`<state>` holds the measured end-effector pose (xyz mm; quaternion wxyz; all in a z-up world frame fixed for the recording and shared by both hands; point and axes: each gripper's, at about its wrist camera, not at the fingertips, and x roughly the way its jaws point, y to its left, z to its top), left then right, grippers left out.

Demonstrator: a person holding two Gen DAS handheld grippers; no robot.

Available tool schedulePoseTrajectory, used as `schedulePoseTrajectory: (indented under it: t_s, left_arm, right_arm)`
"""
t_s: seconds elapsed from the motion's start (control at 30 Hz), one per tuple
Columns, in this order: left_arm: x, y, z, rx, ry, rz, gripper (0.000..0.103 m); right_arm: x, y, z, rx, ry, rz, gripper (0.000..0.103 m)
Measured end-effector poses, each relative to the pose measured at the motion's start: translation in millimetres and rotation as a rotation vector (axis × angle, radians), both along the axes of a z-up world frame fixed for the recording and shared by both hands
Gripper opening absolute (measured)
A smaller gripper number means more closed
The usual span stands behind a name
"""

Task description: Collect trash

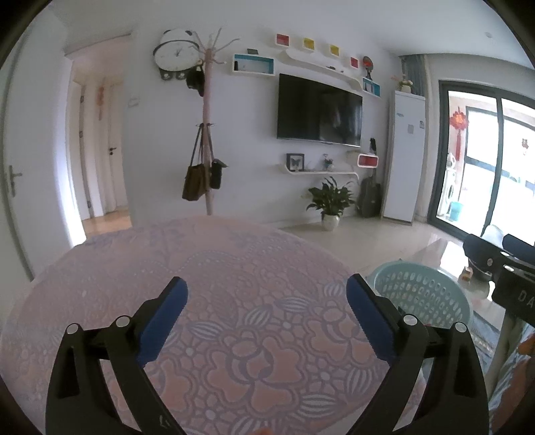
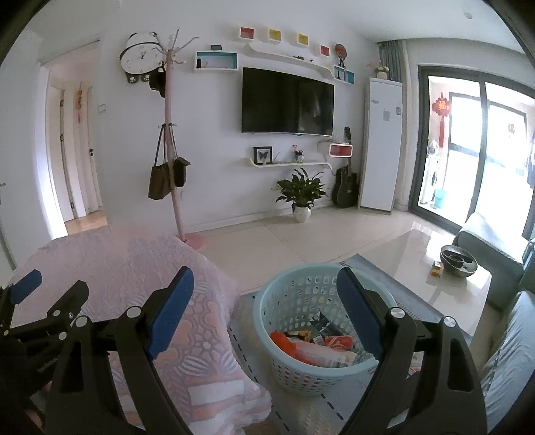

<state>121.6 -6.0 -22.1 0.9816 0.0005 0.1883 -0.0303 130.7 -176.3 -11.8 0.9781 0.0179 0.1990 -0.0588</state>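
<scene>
A dark television [image 2: 287, 102] hangs on the far wall, with a round clock [image 2: 138, 57] to its left and a pink coat stand [image 2: 172, 134] carrying a brown bag [image 2: 159, 182]. Below the screen a leafy potted plant [image 2: 301, 194] sits on the tiled floor near a black guitar [image 2: 346, 187] and a tall white cabinet [image 2: 381, 144]. Nearer, a pink lace cloth [image 1: 234, 301] covers a round table, and a dark bowl [image 2: 458, 261] rests on the glossy coffee table [image 2: 401, 264].

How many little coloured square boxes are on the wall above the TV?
4, in a row above the television: a red one at the left, two yellow ones in the middle, and a smaller red one at the right. None looks hidden.
</scene>
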Motion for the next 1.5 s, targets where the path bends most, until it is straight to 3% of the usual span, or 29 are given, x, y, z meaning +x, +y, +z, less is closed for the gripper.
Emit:
schedulePoseTrajectory:
  t_s: [1.5]
  left_arm:
    - [4.7, 2.8, -5.0, -0.008, 0.020, -0.024, 0.095]
  right_arm:
    - [4.6, -7.1, -2.6, 0.023, 0.014, 0.030, 0.083]
